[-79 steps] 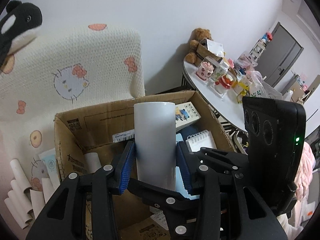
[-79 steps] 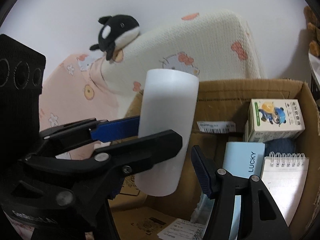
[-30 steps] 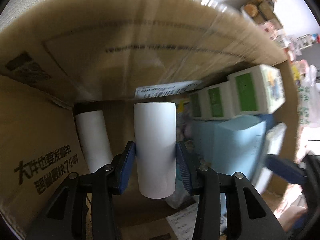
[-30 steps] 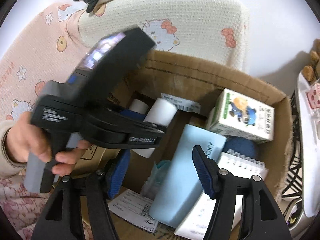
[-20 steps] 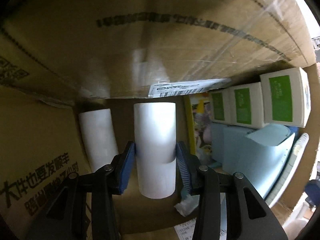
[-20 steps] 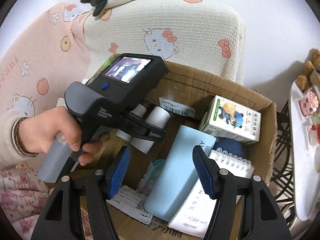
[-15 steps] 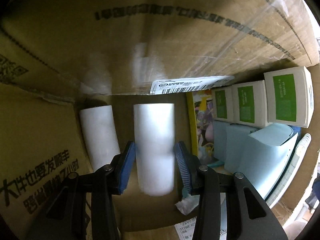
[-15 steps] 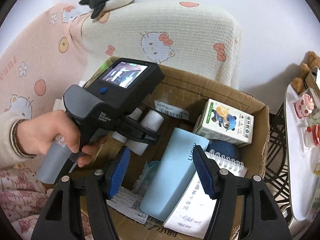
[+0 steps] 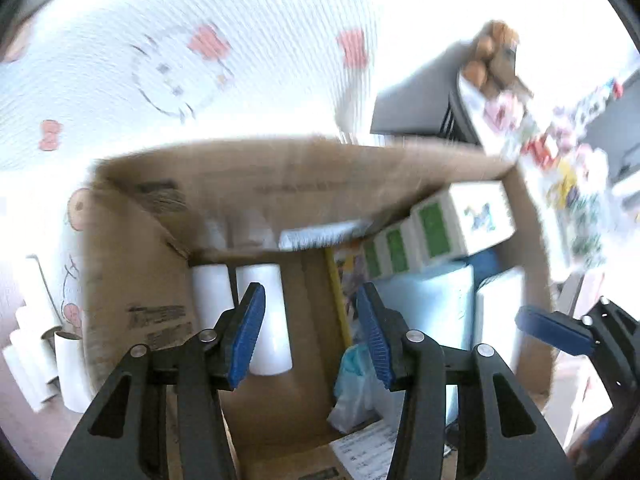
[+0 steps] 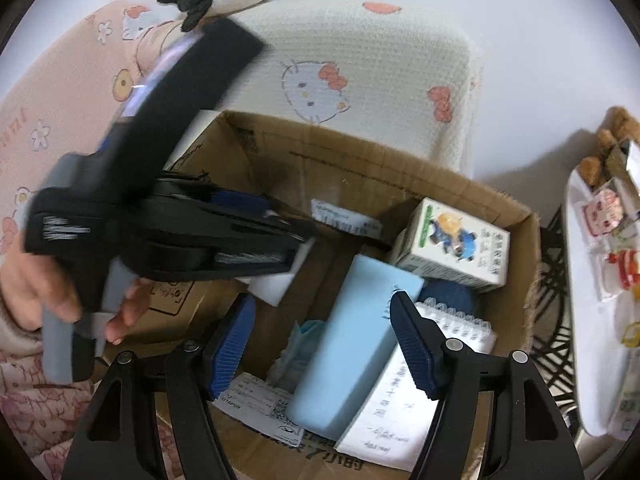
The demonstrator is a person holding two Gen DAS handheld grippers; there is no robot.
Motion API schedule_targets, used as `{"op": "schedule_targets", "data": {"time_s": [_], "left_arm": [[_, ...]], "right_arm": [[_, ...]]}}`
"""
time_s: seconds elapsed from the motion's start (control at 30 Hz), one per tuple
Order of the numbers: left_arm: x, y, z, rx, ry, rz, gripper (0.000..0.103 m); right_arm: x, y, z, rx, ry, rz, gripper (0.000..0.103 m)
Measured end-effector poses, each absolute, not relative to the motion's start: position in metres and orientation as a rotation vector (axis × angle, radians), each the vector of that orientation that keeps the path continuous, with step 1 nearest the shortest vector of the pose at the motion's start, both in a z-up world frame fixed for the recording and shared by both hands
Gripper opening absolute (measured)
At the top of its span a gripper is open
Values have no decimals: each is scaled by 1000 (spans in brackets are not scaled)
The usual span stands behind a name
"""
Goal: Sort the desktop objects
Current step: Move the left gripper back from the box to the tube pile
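Note:
A white roll lies in the left corner of the open cardboard box, close beside a second white roll. My left gripper hangs above them. Its jaws are opening, and nothing is between the blue pads. In the right wrist view the left gripper shows blurred over the box's left side, held by a hand, with the roll under it. My right gripper hovers over the box with its jaws opening. A light blue box lies well below them, untouched.
The box also holds green-and-white cartons, a spiral notepad, a dark blue round thing and a crumpled bag. Several empty tubes stand outside on the left. A cluttered white table is at the right.
My left gripper let go of the white roll, which now lies beside the other roll, and rose up out of the box. The right gripper's jaws widened slightly.

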State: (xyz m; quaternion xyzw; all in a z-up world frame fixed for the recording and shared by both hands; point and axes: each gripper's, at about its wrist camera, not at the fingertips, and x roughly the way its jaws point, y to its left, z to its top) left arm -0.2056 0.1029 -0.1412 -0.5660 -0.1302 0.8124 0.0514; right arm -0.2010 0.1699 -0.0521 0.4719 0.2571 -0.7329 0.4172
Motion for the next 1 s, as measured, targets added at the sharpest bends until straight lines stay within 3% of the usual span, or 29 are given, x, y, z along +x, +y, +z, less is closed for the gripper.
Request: {"op": "schedule_targets", "data": {"time_s": [0.17, 0.37, 0.7, 0.83, 1.0], "left_arm": [[-190, 75, -111, -1476, -568, 2617, 52], [-171, 48, -92, -1404, -457, 2671, 52], [-102, -20, -60, -1145, -276, 2946, 52], [-87, -47, -60, -1112, -308, 2978, 52], [-73, -88, -72, -1108, -495, 2957, 52]], "right_arm": [[-192, 166, -39, 1091, 719, -1935, 68], [-177, 153, -25, 980, 680, -1969, 68], [-159, 111, -20, 1069, 529, -1876, 69], [-145, 93, -27, 1132, 485, -1789, 69], [-120, 68, -25, 1074, 504, -1795, 69]]}}
